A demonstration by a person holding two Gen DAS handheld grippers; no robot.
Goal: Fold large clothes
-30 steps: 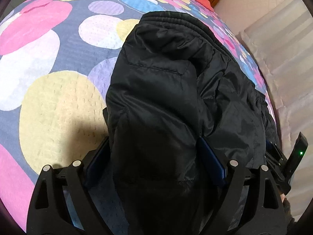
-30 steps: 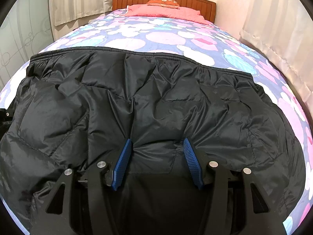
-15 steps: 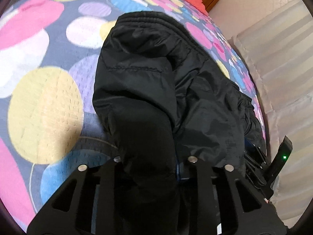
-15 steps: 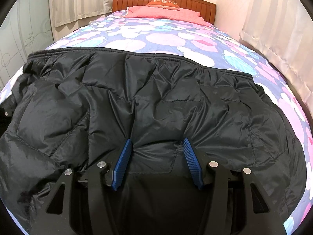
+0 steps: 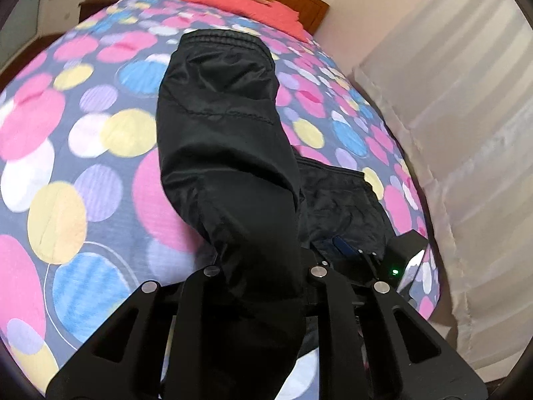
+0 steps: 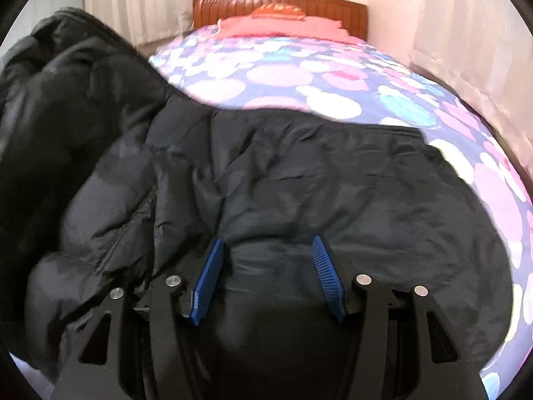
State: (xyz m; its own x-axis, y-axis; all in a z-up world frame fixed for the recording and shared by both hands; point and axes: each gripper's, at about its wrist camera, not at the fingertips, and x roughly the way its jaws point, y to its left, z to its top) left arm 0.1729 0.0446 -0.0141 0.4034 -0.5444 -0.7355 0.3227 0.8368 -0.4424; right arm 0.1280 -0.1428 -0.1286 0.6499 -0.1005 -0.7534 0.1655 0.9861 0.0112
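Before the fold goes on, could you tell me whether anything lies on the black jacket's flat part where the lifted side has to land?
Nothing visible does. The left gripper is closing on the raised side of the black jacket, the right gripper straddles a bunched fold near its edge, and the flat panel between shows only its own wrinkles.

A black jacket (image 5: 226, 153) lies on a grey-blue bedspread (image 5: 100, 153) dotted pink, yellow, blue and white.

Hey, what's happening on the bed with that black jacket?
A person is folding a black puffer jacket on the polka-dot bedspread with two handheld grippers. The left gripper has its jaws closing on one side of the jacket, raised off the bed. The right gripper has a bunch of fabric between its jaws near the middle.
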